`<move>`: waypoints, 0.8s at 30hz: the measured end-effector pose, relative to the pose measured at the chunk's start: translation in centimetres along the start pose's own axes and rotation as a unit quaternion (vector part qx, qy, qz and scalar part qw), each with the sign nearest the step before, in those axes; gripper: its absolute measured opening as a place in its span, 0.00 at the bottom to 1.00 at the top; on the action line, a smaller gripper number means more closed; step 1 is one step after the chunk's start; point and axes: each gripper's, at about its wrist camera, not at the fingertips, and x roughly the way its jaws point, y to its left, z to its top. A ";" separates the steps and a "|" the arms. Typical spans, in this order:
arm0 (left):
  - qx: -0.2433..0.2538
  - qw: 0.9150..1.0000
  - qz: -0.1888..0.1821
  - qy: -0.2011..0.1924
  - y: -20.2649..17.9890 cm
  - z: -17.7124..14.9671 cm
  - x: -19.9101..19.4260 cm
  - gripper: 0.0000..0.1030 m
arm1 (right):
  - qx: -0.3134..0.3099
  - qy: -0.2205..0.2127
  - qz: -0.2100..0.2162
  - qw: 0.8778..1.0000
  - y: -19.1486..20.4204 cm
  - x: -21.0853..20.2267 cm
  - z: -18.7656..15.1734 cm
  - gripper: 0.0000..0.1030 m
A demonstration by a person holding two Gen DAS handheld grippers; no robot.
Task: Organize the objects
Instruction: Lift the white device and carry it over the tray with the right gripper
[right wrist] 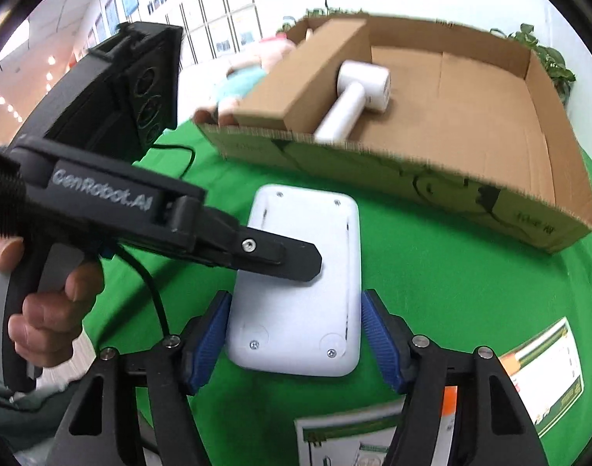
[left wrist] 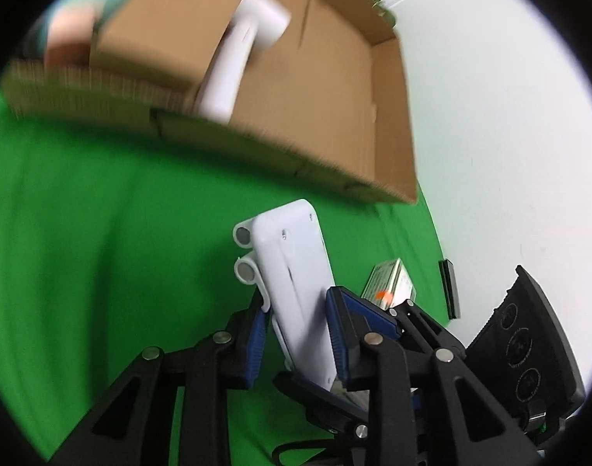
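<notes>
I hold a two-finger tool in each hand over a table draped in green cloth. Between them sits a flat white device, underside up, with small screws near its corners.

My left gripper is closed on the device across its thin sides, the blue pads pressing both faces. From this camera the device stands on edge, two round white hinge barrels on its left edge, its far end pointing toward a cardboard box.

My right gripper stands about half open. Its blue pads flank the near end of the device; I cannot tell whether they touch it. In this view the left tool reaches in from the left, its black finger lying over the device's top face, and my left hand wraps its handle.

The box is a low open tray beyond the device, its near wall just past the device's far end, with a narrow strip of green between. Inside, a white hammer-shaped object lies beside a tall cardboard block; the right part of the floor is bare.

Printed cartons lie at the cloth's near right. The middle cloth on the right is open.
</notes>
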 end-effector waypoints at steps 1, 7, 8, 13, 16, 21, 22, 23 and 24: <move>0.010 1.000 0.005 -0.014 -0.8 0.4 -0.8 0.27 | -0.003 -0.013 0.002 1.000 0.2 -0.3 0.5 0.62; 0.098 0.991 0.040 -0.081 -6.0 2.5 -4.8 0.27 | -0.011 -0.103 0.007 0.995 0.5 -3.5 3.9 0.62; 0.110 0.989 0.043 -0.088 -6.8 2.8 -5.1 0.26 | -0.013 -0.120 0.004 0.993 0.5 -4.2 4.5 0.62; 0.159 0.979 0.061 -0.110 -10.4 5.3 -6.0 0.26 | 0.000 -0.171 -0.006 0.985 -0.3 -6.1 7.1 0.62; 0.180 0.975 0.065 -0.116 -11.7 6.0 -6.3 0.26 | 0.010 -0.187 -0.013 0.982 -1.0 -6.6 8.5 0.62; 0.203 0.970 0.062 -0.119 -13.4 7.5 -6.8 0.26 | 0.015 -0.209 -0.028 0.977 -1.5 -8.7 9.0 0.62; 0.207 0.969 0.062 -0.120 -13.6 8.0 -6.6 0.26 | 0.015 -0.211 -0.031 0.977 -1.5 -8.9 9.1 0.62; 0.210 0.968 0.061 -0.121 -13.8 8.3 -6.6 0.26 | 0.016 -0.214 -0.034 0.976 -1.8 -9.3 9.4 0.62; 0.211 0.968 0.060 -0.121 -14.1 8.5 -6.7 0.26 | 0.017 -0.216 -0.036 0.976 -1.9 -10.1 9.6 0.62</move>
